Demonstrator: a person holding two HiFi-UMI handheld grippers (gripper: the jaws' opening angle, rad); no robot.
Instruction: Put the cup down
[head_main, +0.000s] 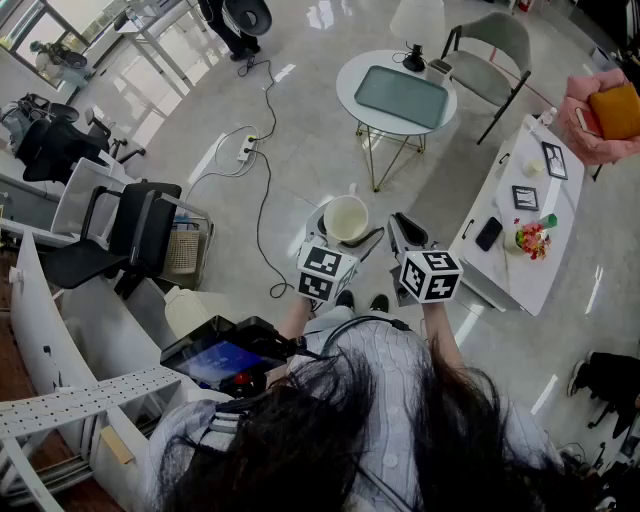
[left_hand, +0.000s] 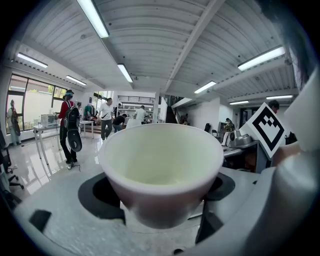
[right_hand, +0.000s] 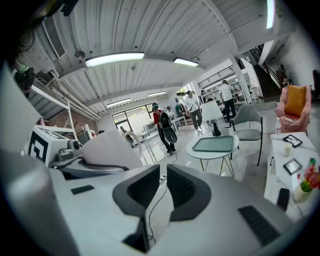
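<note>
We are finding the task not yet done. The cup (head_main: 346, 217) is hanging above the floor (head_main: 300, 130) and touching no surface, with the widely spread jaws of the left hand-held gripper (head_main: 338, 243) clamped on it. The whole set-down is left to do. The right hand-held gripper (right_hand: 163, 187) is riding beside it, jaws drawn together on nothing. We are judging the round counter (head_main: 345, 95) ahead the likeliest resting place. We are seeing the cup upright and empty inside. The tray (head_main: 400, 95) on that counter is looking bare.

Left tongs (head_main: 347, 231) clamped wide on cup (left_hand: 161, 165), right tongs (right_hand: 163, 171) closed, empty.
</note>
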